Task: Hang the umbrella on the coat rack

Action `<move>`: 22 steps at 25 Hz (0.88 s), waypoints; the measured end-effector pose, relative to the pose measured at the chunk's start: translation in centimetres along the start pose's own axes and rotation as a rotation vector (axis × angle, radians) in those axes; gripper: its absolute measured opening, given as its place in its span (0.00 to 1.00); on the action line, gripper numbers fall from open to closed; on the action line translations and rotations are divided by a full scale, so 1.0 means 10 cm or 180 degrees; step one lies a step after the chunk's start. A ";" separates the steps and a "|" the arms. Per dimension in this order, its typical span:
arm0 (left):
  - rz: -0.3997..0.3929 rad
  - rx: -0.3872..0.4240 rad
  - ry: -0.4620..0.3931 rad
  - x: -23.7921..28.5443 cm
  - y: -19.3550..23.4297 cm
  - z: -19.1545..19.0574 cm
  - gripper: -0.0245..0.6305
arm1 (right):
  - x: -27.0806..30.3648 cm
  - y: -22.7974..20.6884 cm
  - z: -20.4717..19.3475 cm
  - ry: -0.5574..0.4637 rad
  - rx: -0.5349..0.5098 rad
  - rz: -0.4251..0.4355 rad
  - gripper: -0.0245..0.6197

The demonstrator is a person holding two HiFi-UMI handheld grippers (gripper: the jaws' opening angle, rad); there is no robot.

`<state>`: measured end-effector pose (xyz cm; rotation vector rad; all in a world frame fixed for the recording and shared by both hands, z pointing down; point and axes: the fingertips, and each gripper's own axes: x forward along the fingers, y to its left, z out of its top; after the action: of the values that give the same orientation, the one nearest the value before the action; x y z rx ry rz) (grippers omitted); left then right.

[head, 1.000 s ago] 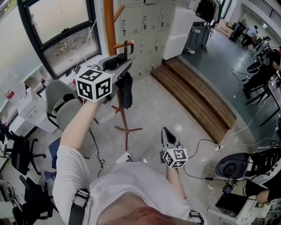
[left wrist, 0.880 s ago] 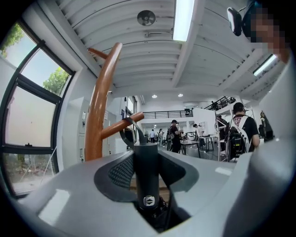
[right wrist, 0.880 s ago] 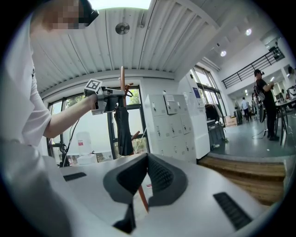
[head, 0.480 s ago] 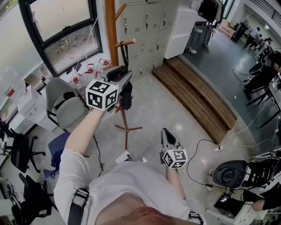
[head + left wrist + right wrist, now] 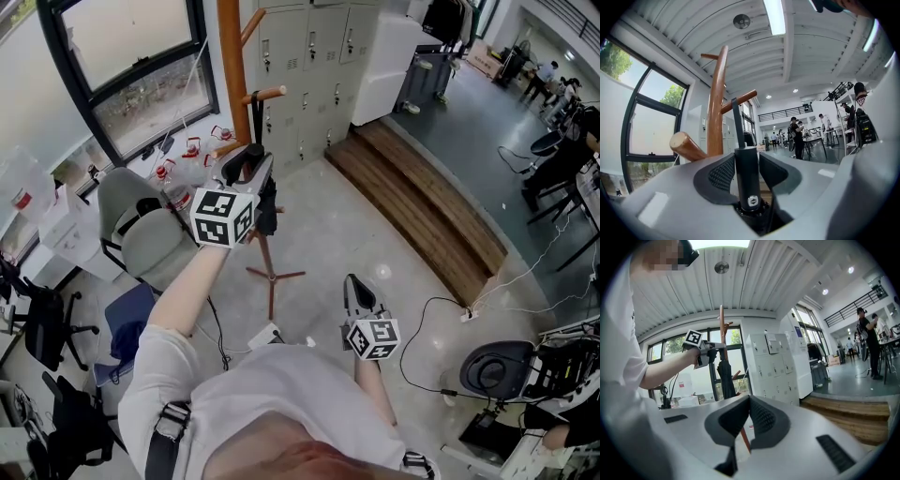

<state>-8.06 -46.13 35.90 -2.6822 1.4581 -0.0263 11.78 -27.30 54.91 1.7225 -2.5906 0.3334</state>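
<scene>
A folded black umbrella hangs below my left gripper, which is shut on its black handle. The handle's strap runs straight up and over a wooden peg of the coat rack. A lower peg juts out just left of the jaws. In the right gripper view the umbrella shows dark against the rack's pole. My right gripper stays low near my body, its jaws shut with nothing between them.
Grey lockers stand behind the rack, a window to its left. The rack's tripod foot rests on the floor. Grey chairs sit left of it, a wooden step runs to the right, and cables lie nearby.
My left gripper has come down with the umbrella, and the strap now stretches taut up to the peg. The right gripper has not moved.
</scene>
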 end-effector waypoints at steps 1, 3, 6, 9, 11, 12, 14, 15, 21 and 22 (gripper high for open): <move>0.0033 0.0048 -0.0021 -0.01 0.00 0.00 0.28 | 0.00 0.00 -0.01 0.0009 0.0004 -0.0004 0.05; 0.0085 0.0155 -0.0057 -0.04 -0.03 0.00 0.30 | 0.01 -0.01 -0.03 0.0023 0.0016 -0.0015 0.05; 0.0110 0.0208 -0.0084 -0.07 -0.07 -0.02 0.31 | 0.02 -0.02 -0.03 0.0028 0.0027 -0.0017 0.05; 0.0150 0.0139 -0.0121 -0.15 -0.08 -0.07 0.31 | 0.04 -0.03 -0.03 0.0030 0.0035 -0.0014 0.05; 0.0247 0.0178 -0.0185 -0.23 -0.07 -0.09 0.31 | 0.06 -0.04 -0.03 0.0033 0.0043 -0.0016 0.05; 0.0289 0.0210 -0.0210 -0.28 -0.08 -0.11 0.31 | 0.06 -0.05 -0.04 0.0037 0.0046 -0.0019 0.05; 0.0334 0.0245 -0.0235 -0.36 -0.11 -0.18 0.31 | 0.07 -0.06 -0.05 0.0044 0.0054 -0.0026 0.05; 0.0342 0.0231 -0.0233 -0.40 -0.13 -0.23 0.31 | 0.07 -0.06 -0.05 0.0048 0.0055 -0.0028 0.05; 0.0410 -0.0174 -0.0156 -0.58 -0.14 -0.52 0.10 | 0.09 -0.07 -0.06 0.0060 0.0051 -0.0024 0.05; 0.0396 -0.0186 -0.0146 -0.60 -0.17 -0.56 0.06 | 0.09 -0.08 -0.07 0.0065 0.0045 -0.0026 0.05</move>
<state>-10.21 -40.53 41.78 -2.6120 1.6329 0.0869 12.09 -28.29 55.80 1.7242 -2.5726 0.3679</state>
